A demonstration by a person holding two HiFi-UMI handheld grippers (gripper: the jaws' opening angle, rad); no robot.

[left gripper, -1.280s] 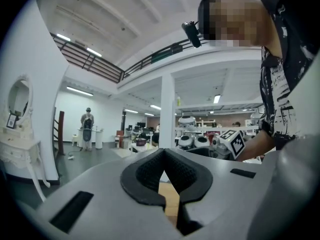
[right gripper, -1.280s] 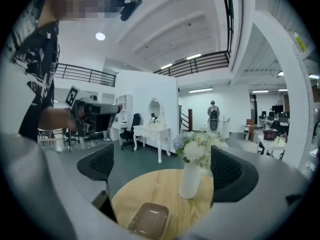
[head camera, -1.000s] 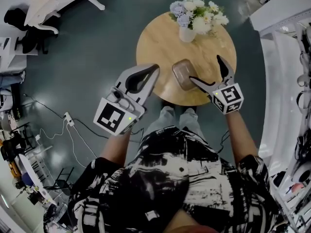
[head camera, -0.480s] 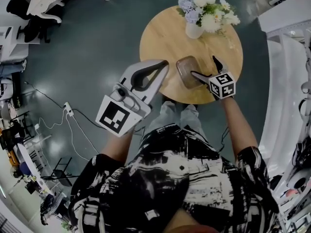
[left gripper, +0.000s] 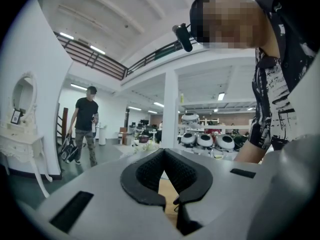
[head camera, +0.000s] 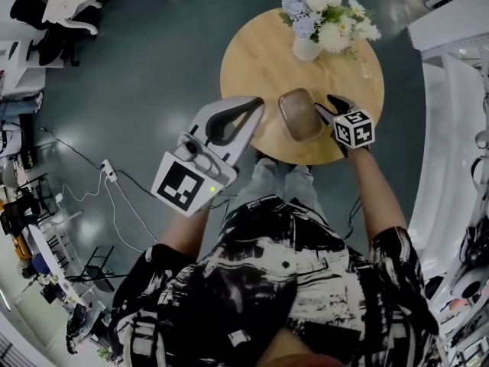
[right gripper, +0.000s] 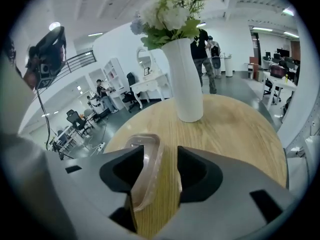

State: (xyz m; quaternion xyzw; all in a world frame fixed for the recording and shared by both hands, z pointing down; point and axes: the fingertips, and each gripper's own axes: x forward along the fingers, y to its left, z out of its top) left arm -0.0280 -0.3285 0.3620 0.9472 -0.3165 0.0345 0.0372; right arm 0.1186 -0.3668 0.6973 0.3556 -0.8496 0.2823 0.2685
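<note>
A brown see-through tray [head camera: 298, 115] lies on the near side of a round wooden table [head camera: 260, 60]. My right gripper [head camera: 325, 109] is at the tray's right edge. In the right gripper view the tray's rim [right gripper: 147, 159] stands between the jaws of my right gripper [right gripper: 161, 151]. The rim lies against the left pad, and a strip of wood shows before the right pad. My left gripper [head camera: 258, 104] hovers over the table's near left edge. Its tips meet, and my left gripper [left gripper: 162, 151] has nothing in it. A white vase [right gripper: 184, 79] of flowers [head camera: 325, 14] stands at the far side.
A person [left gripper: 85, 124] walks on the dark floor to the left. A white dressing table with a mirror [left gripper: 17, 134] stands by the wall. A cable [head camera: 114, 189] trails on the floor, and white benches [head camera: 451, 90] run along the right.
My right gripper has come down to the table and its jaws have narrowed around the tray's rim. The left gripper has barely moved. A person has walked closer in the left gripper view.
</note>
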